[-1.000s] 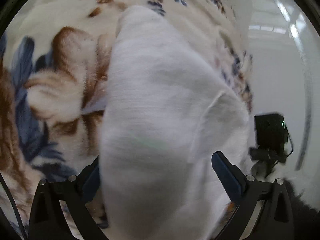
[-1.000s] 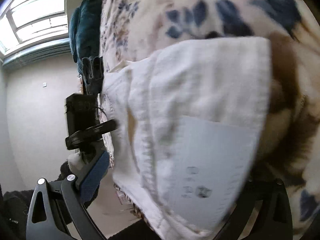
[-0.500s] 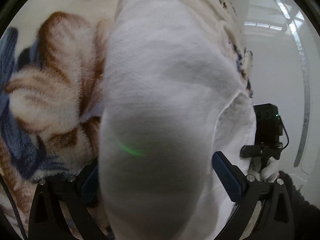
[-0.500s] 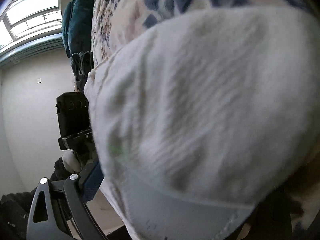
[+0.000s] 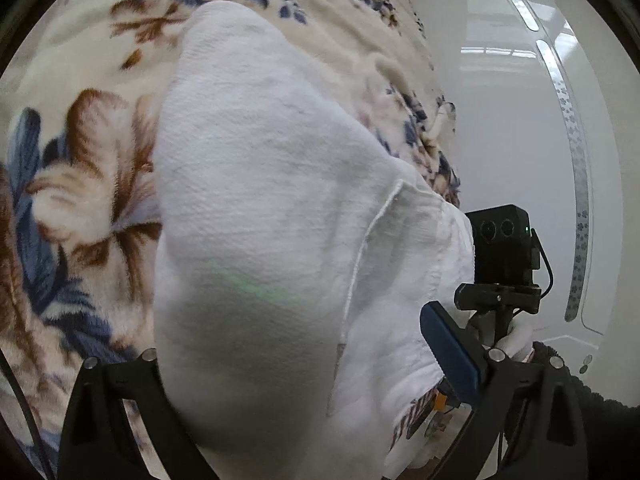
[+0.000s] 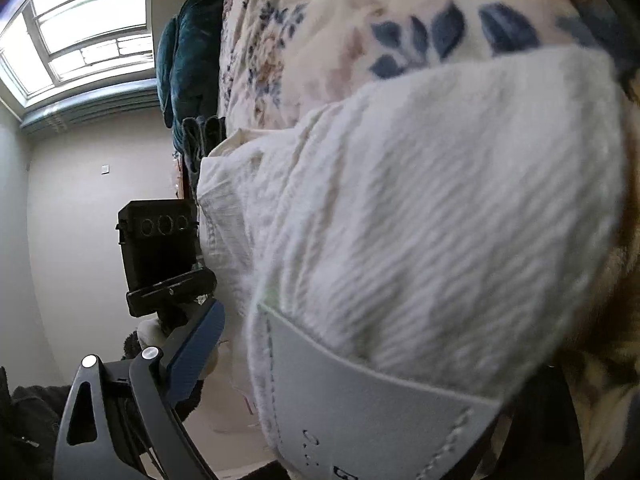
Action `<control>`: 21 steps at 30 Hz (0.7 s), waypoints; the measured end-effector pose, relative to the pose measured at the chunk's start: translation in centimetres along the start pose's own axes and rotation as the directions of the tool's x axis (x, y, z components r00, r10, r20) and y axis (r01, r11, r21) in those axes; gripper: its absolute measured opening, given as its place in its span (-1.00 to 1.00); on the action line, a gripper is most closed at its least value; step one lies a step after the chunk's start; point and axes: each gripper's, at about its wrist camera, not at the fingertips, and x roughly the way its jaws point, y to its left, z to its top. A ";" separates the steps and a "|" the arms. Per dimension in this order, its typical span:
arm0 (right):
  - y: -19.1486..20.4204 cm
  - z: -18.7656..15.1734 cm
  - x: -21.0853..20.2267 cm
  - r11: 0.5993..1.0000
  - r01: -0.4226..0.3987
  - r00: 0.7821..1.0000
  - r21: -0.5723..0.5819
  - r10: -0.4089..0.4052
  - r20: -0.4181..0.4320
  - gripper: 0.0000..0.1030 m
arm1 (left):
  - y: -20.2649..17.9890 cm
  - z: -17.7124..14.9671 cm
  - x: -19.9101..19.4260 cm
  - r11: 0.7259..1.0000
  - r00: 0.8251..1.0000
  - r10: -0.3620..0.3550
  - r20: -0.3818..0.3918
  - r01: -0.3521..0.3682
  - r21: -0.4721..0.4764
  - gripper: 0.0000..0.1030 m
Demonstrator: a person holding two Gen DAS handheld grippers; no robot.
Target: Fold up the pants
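Note:
White pants [image 5: 260, 180] lie bunched on a floral fleece blanket [image 5: 80, 160] and bulge up close to the lens. My left gripper [image 5: 300, 360] is open, its fingers wide apart with the cloth filling the gap. Its right blue pad [image 5: 448, 344] shows; the left pad is hidden behind fabric. In the right wrist view the pants [image 6: 460, 200] show ribbed cloth and a grey label patch [image 6: 360, 408]. My right gripper [image 6: 368, 368] also stands open around the cloth. Its left pad [image 6: 196, 348] is visible and its right finger is covered.
The other gripper's black camera box [image 5: 504, 240] and a white-gloved hand [image 5: 516, 340] sit at the blanket's edge, the left one's box [image 6: 160, 240] likewise. Dark teal fabric [image 6: 192, 52] lies at the bed's far end under a window [image 6: 80, 28]. A white glossy panel [image 5: 520, 120] stands beyond the bed.
Half a second ago the cloth swelled close to both lenses. It now sits a little farther off, and more blanket shows. Both grippers' fingers stay wide apart.

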 end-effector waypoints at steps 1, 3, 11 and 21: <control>1.0 0.0 0.4 1.000 0.000 1.000 -0.008 0.000 -0.002 0.90 | -0.3 -0.2 0.1 1.000 1.000 0.003 0.000 -0.003 0.002 0.93; 1.9 -0.2 0.1 1.000 -0.002 1.000 -0.020 0.002 -0.007 0.90 | -0.8 -0.3 -0.6 1.000 1.000 -0.002 0.009 0.002 0.004 0.93; 0.9 1.0 3.5 0.965 0.254 0.959 -0.062 -0.260 -0.109 0.80 | 2.8 0.6 1.9 0.973 0.971 0.232 -0.050 -0.232 0.018 0.93; 1.9 1.7 4.1 0.994 0.112 0.994 -0.001 -0.112 -0.019 0.49 | 3.2 0.2 -0.1 0.997 0.997 0.071 0.014 -0.071 -0.028 0.81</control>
